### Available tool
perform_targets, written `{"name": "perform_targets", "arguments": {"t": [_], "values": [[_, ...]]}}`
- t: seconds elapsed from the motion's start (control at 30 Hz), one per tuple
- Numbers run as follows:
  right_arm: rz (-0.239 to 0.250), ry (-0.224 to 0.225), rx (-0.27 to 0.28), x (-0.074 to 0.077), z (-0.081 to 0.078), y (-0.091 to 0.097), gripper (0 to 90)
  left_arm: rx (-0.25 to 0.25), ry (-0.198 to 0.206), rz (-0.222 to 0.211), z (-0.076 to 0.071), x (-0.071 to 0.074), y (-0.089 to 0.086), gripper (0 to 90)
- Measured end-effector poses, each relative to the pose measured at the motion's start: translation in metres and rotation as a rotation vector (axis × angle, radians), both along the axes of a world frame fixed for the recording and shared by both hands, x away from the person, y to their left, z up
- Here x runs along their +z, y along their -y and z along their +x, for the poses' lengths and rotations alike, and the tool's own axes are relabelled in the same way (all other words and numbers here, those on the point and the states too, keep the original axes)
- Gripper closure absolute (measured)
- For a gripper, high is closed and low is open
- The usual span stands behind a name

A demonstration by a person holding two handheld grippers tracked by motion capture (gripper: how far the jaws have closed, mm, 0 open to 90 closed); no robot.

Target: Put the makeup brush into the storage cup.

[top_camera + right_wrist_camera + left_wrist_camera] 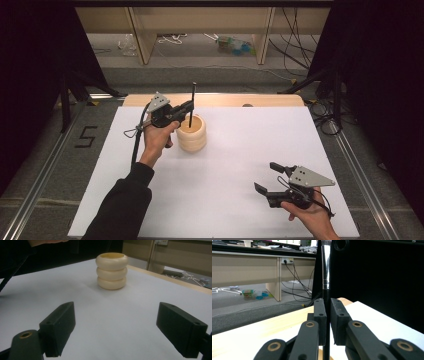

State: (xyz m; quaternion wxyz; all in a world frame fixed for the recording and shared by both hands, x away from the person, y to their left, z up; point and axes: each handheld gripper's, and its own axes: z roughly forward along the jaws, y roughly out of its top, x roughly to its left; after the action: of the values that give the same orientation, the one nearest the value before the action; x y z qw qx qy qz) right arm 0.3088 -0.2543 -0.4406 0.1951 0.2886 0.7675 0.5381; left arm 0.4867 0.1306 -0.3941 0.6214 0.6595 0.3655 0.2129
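A: Starting at the left, the left gripper (186, 111) is clamped tight on a thin black rod (192, 102). It holds the rod upright, with the lower end dipping into the open mouth of the ribbed holder (191, 134).

B: The left gripper view agrees: the two black jaws press on the rod (326, 322) from both sides, and its shiny upper part rises well above them.

A: And the holder itself sits on the white worktop (225, 200), toward the far left of the sheet, just beside the person's left hand (156, 140).

B: What might go wrong there?

A: The holder looks light and tall for its base. If the rod comes down at a slant, its tip could catch the rim or the inner wall and tip the holder over or push it across the sheet.

B: The grip is also on a very thin shaft, so a small twist of the wrist could let the rod swing between the pads.

A: Moving right, the right gripper (273, 178) rests low near the front right corner, jaws spread wide with nothing between them.

B: From its own view the holder (111, 271) stands well away, so it is too far off to steady the holder if it starts to tip.
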Motion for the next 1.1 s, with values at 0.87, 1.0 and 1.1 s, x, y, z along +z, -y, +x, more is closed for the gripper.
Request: {"name": "perform_targets", "arguments": {"t": [0.87, 1.0, 1.1], "values": [[0.003, -0.002, 0.003, 0.000, 0.000, 0.000, 16.7, 0.028, -0.019, -0.002, 0.005, -0.015, 0.000, 83.5], [0.001, 0.022, -0.001, 0.000, 0.001, 0.000, 16.8, 0.025, -0.020, 0.007, 0.005, -0.016, 0.000, 83.5], [0.034, 0.050, 0.008, -0.003, 0.003, -0.002, 16.7, 0.024, -0.024, 0.010, 0.006, -0.019, 0.001, 83.5]]}}
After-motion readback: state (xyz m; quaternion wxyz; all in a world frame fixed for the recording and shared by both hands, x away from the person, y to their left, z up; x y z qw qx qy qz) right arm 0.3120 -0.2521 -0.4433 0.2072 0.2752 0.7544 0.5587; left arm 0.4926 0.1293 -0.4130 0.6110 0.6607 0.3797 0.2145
